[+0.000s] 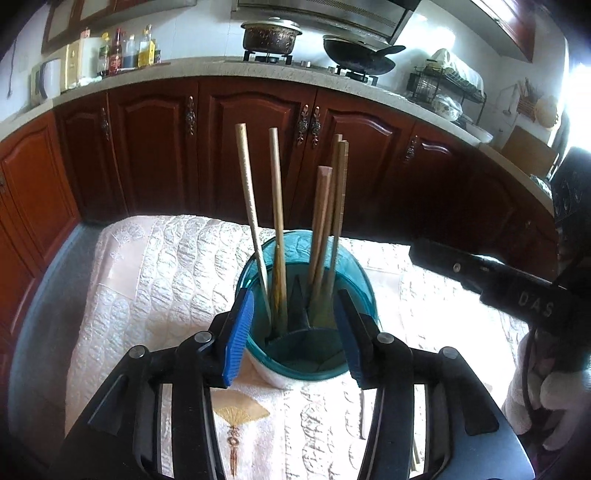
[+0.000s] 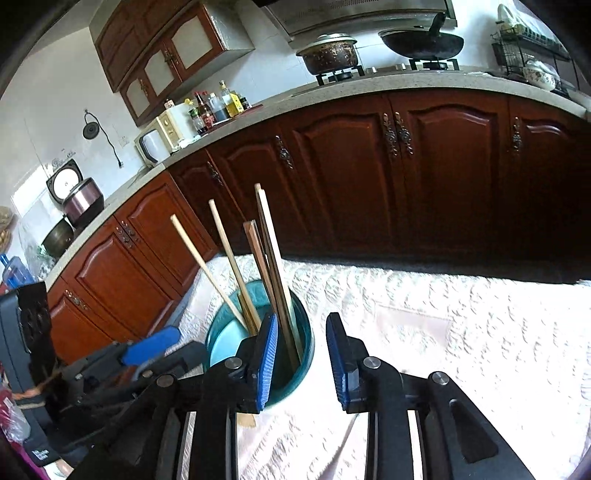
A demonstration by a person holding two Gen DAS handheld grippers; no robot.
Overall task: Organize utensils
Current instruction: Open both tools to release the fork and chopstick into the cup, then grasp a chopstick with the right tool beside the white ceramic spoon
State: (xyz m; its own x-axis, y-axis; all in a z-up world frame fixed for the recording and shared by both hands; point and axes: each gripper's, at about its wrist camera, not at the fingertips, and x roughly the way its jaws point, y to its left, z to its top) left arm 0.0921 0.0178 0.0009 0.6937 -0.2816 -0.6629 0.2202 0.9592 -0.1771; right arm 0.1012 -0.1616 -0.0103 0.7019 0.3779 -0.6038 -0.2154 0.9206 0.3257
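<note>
A teal utensil holder (image 1: 354,280) stands on a white quilted cloth (image 1: 147,280) and holds several wooden chopsticks (image 1: 277,206), upright and leaning. My left gripper (image 1: 295,332) is open, its blue pads on either side of the holder's near rim; I cannot tell if they touch it. In the right wrist view the holder (image 2: 303,354) with its chopsticks (image 2: 273,266) sits just left of my right gripper (image 2: 302,360), which is open and empty, its left pad in front of the holder's rim. The left gripper's blue pad (image 2: 151,349) shows at the holder's left.
Dark wood kitchen cabinets (image 1: 258,147) run behind the table. The counter above carries a pot (image 1: 271,35), a wok (image 1: 362,55), bottles (image 1: 125,50) and a dish rack (image 1: 447,85). The right gripper's black body (image 1: 498,280) reaches in from the right. A chopstick tip (image 1: 415,454) lies by the lower edge.
</note>
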